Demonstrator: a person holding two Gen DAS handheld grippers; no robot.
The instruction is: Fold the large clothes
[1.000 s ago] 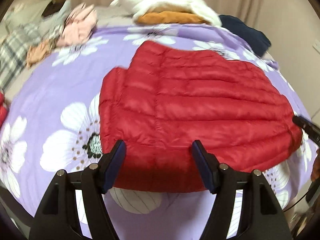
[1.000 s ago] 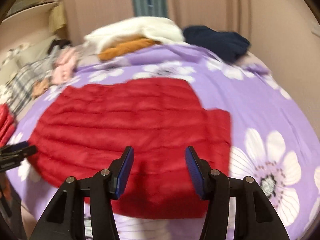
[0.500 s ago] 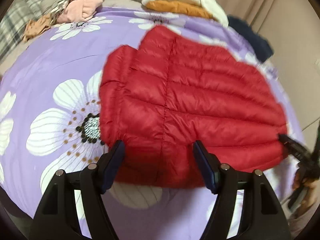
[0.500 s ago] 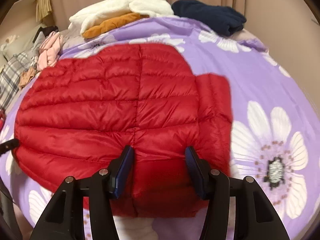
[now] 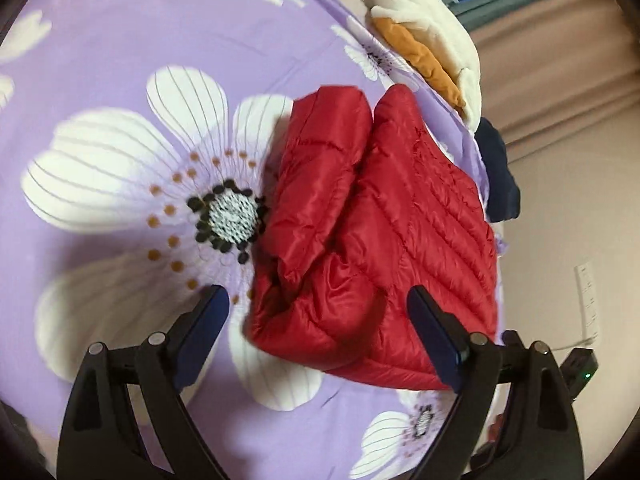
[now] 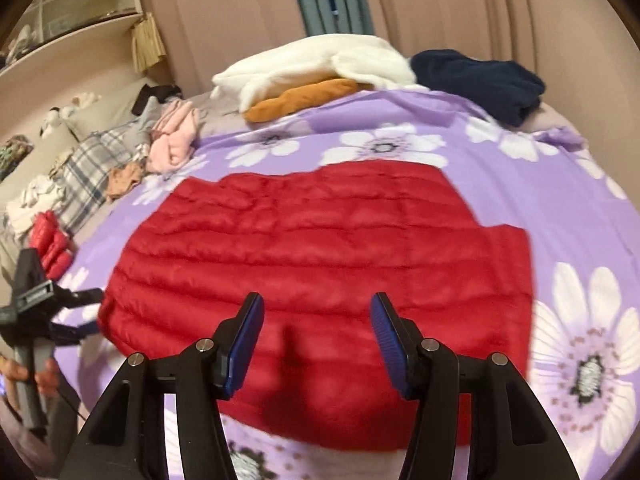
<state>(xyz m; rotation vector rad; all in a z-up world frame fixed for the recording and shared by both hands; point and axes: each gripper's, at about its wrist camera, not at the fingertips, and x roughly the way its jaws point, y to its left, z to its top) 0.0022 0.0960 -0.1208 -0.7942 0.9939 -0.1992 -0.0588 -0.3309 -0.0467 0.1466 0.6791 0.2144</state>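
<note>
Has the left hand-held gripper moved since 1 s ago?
Yes. The left hand-held gripper swung toward the red down jacket's sleeve end, nearer the big flower on the bedspread.

Glossy quilted red puffer jacket [image 6: 320,240] lies on a matt floral cloth bedsheet [image 6: 500,168].

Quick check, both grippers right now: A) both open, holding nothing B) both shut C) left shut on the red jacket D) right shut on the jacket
A. The left gripper and right gripper both have their fingers spread apart, with the red jacket lying on the bedspread beyond them, ungrasped.
</note>
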